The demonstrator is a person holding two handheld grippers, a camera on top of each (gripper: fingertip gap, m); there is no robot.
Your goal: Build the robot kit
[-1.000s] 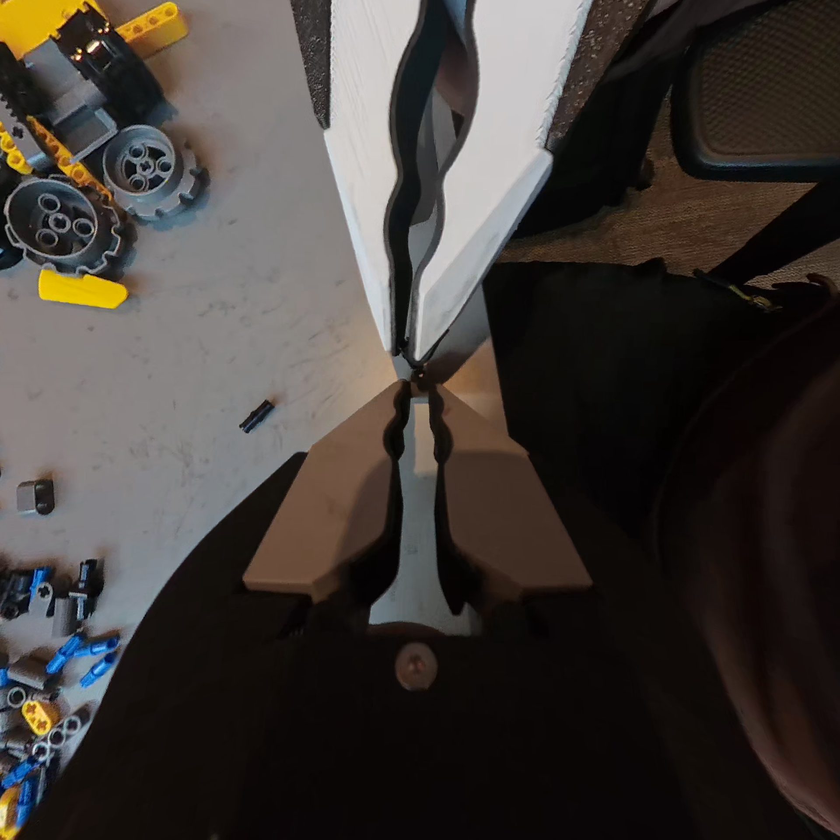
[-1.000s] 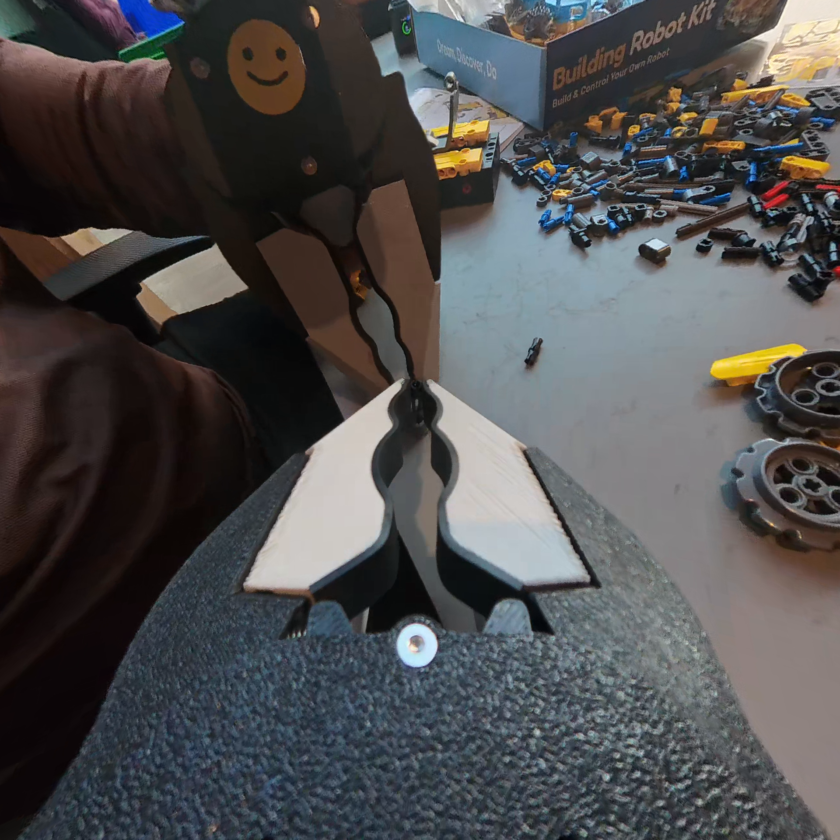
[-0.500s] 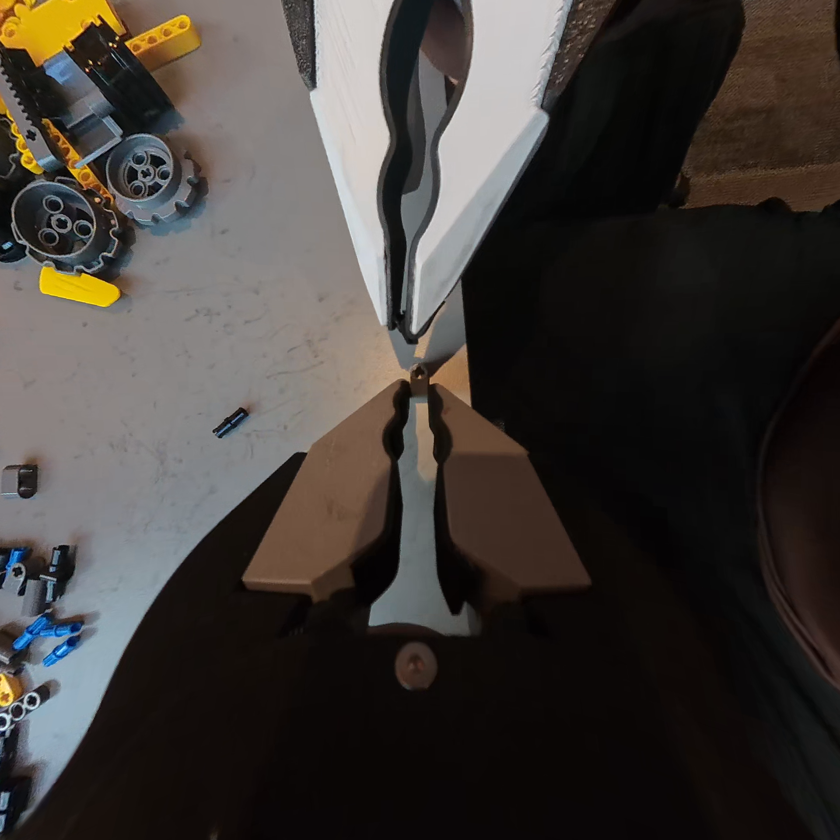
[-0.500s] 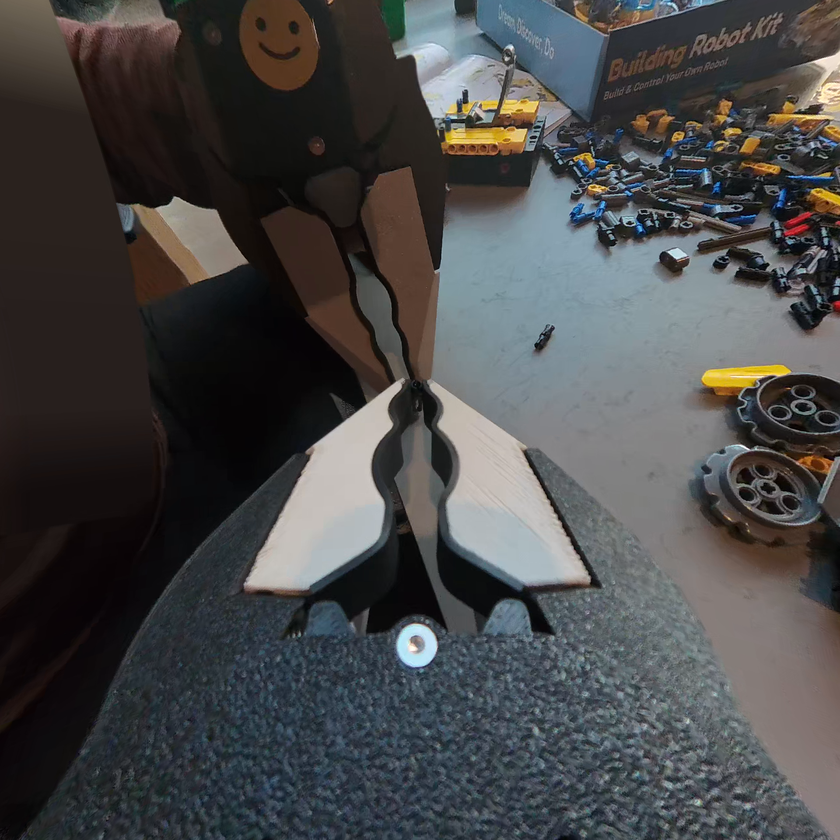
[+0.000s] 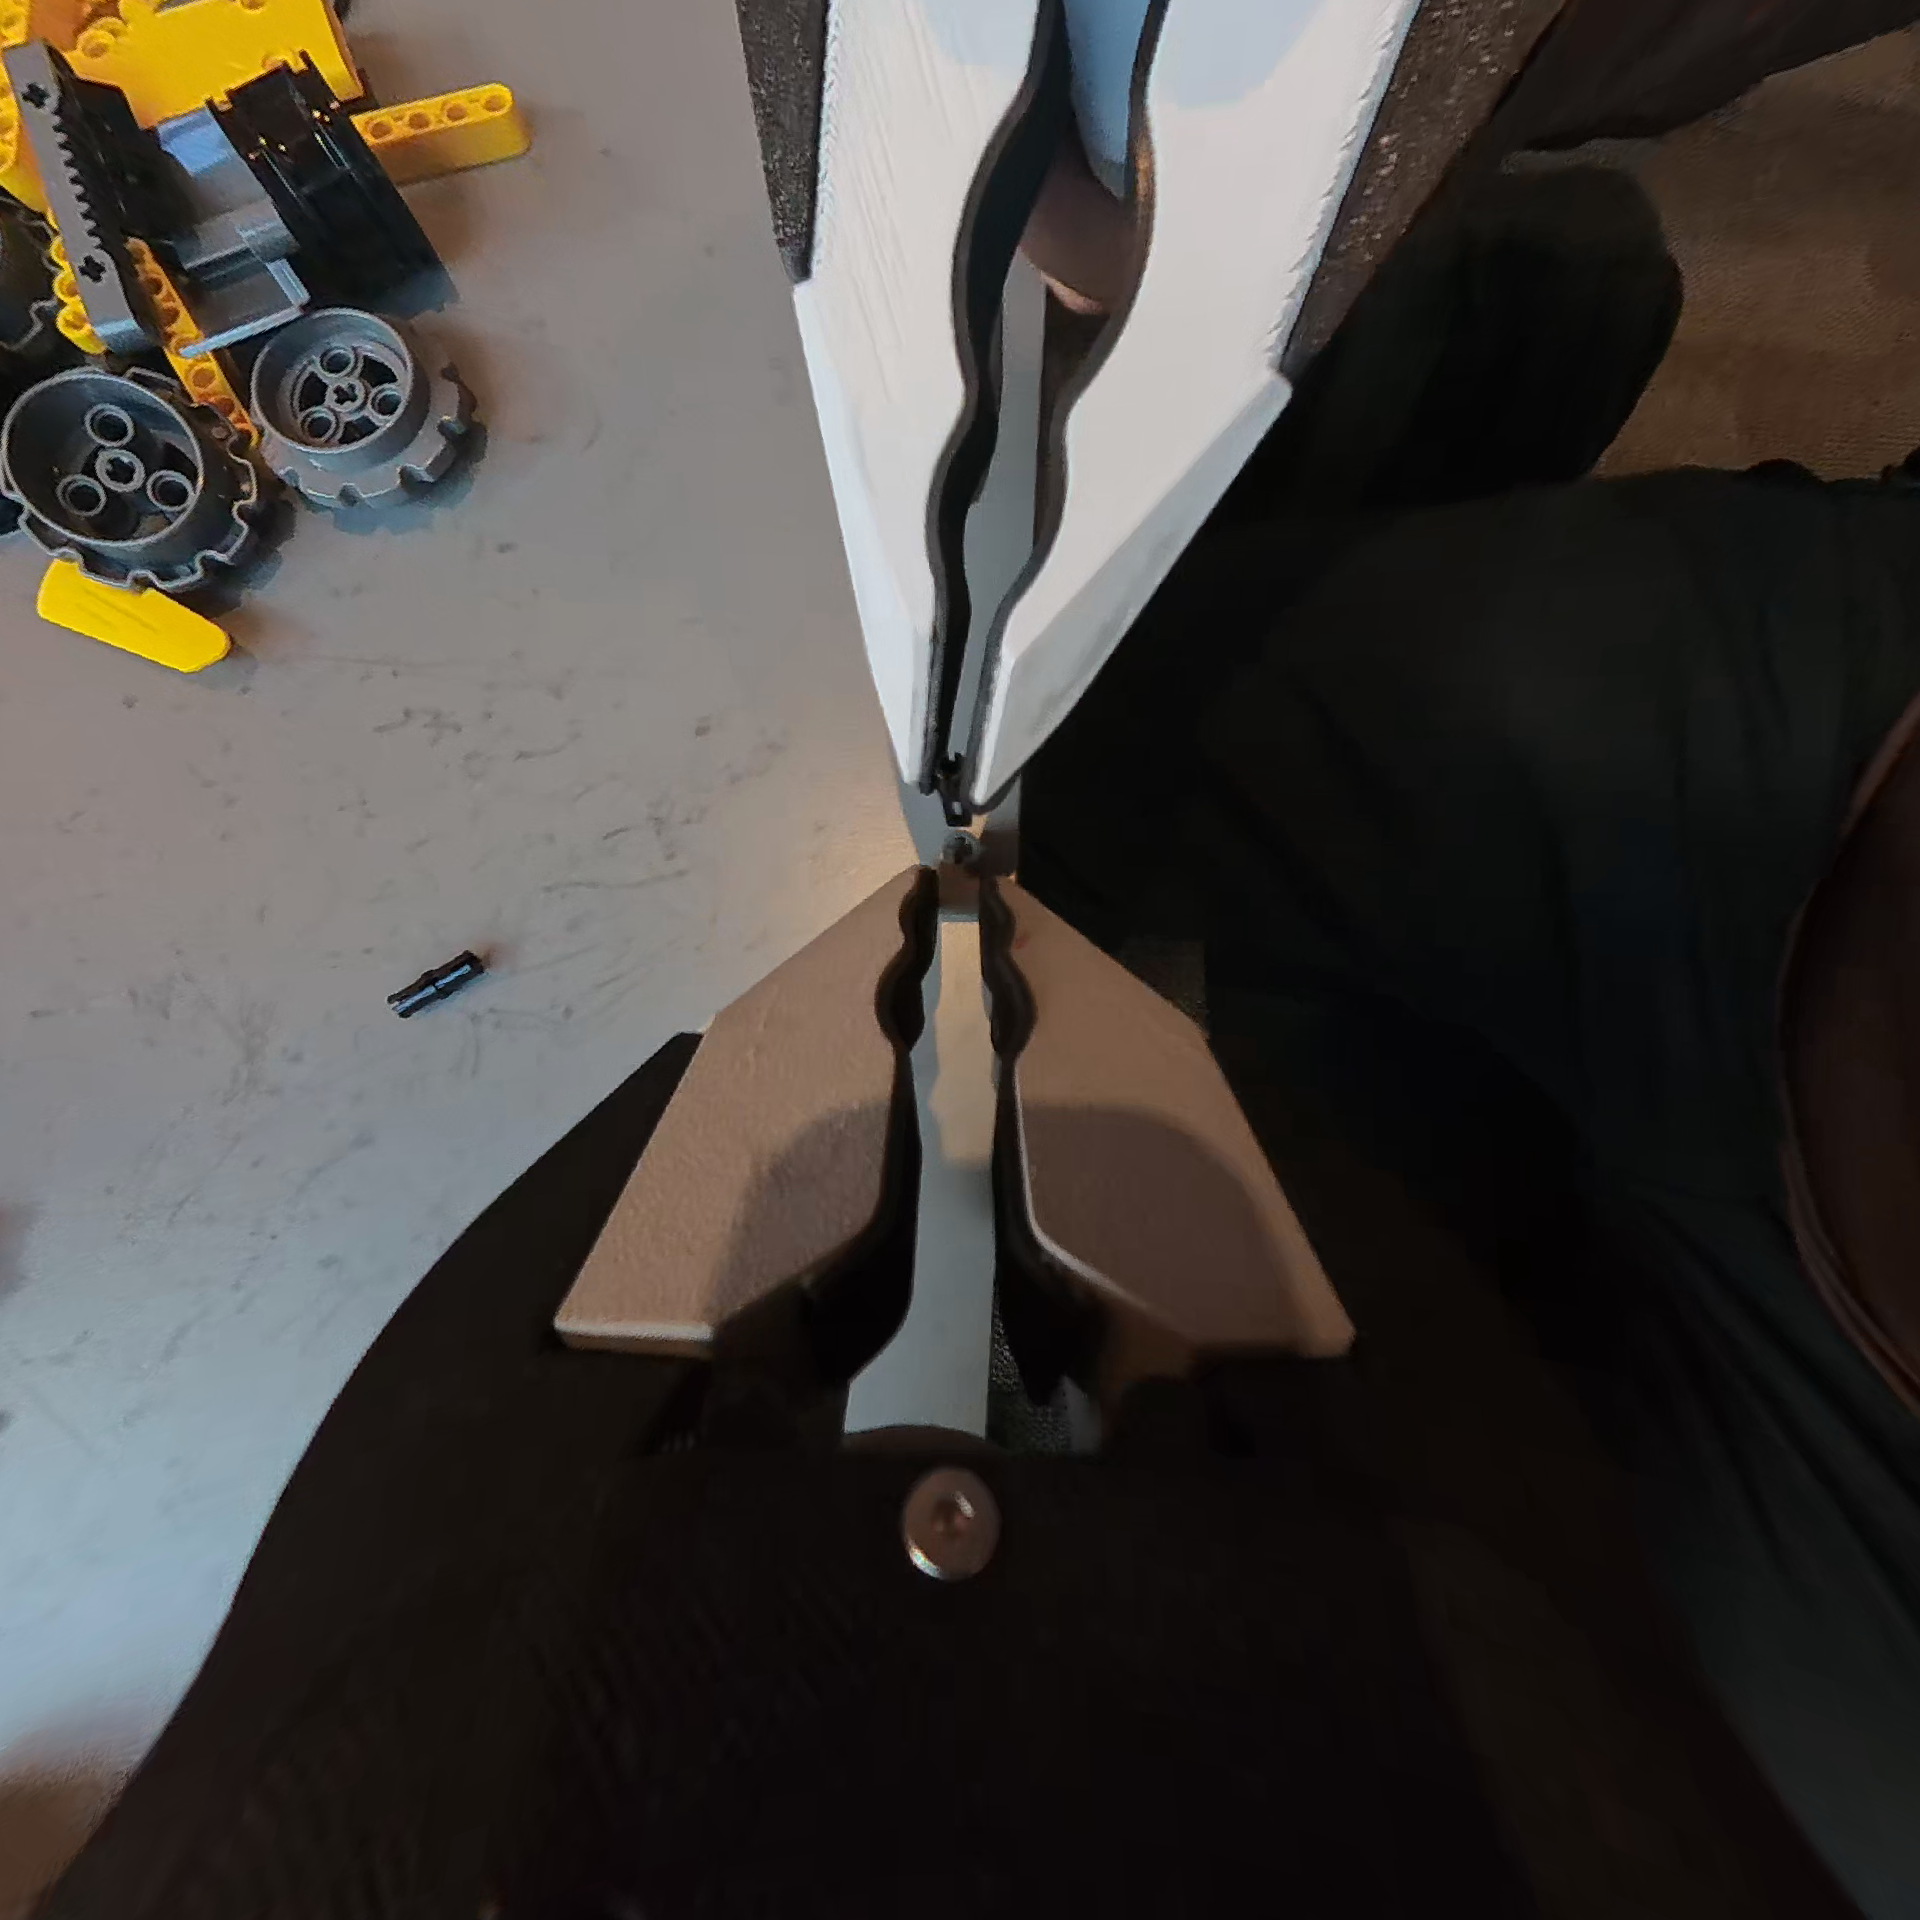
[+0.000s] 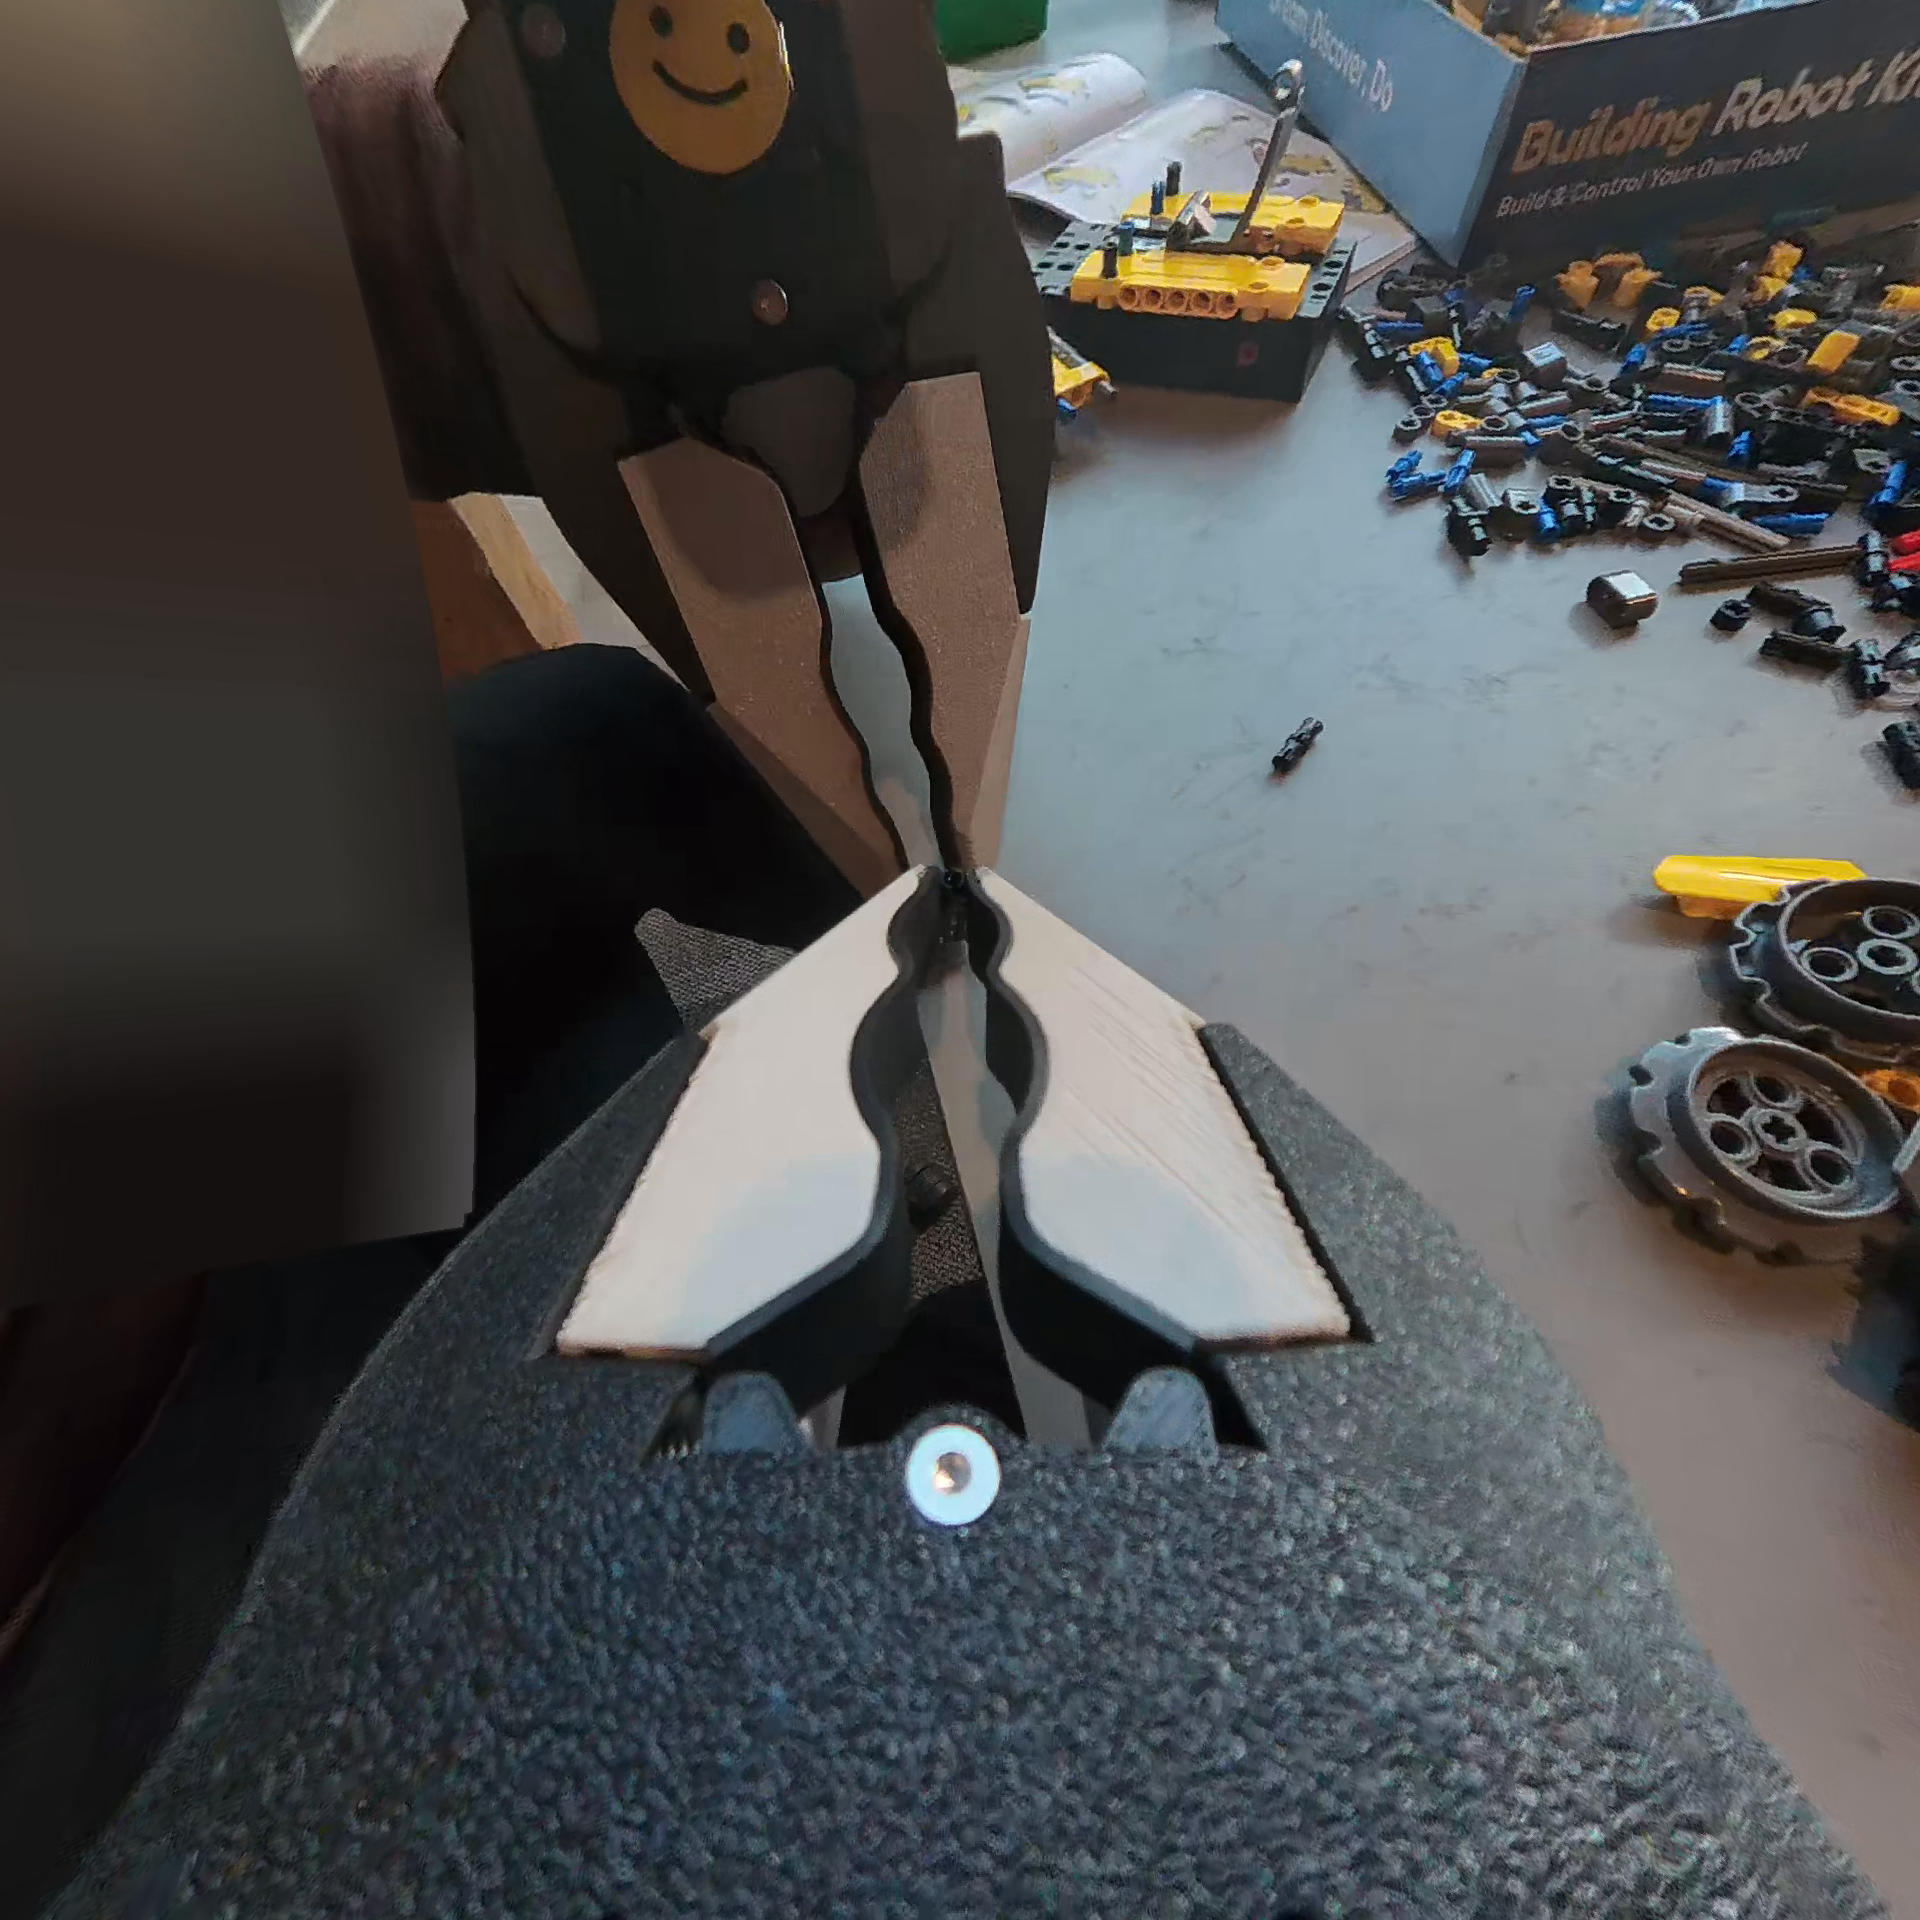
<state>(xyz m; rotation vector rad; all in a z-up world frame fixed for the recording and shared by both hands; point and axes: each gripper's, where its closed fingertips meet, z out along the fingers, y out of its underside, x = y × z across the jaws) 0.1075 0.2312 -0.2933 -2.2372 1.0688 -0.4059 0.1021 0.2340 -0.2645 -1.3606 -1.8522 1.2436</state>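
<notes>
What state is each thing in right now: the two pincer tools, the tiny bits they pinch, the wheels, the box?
left gripper: shut on small grey piece.
right gripper: shut on small black pin, tip to tip with the left.
Loose black pin: lying flat, alone.
Two grey wheels: lying flat.
Blue box: open.

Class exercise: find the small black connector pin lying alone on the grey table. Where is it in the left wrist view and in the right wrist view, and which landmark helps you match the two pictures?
Left wrist view: the black pin lies left of centre, left of the left gripper.
Right wrist view: it lies right of centre, above the right gripper.
Shared landmark: the yellow curved piece beside the grey wheels.
</notes>
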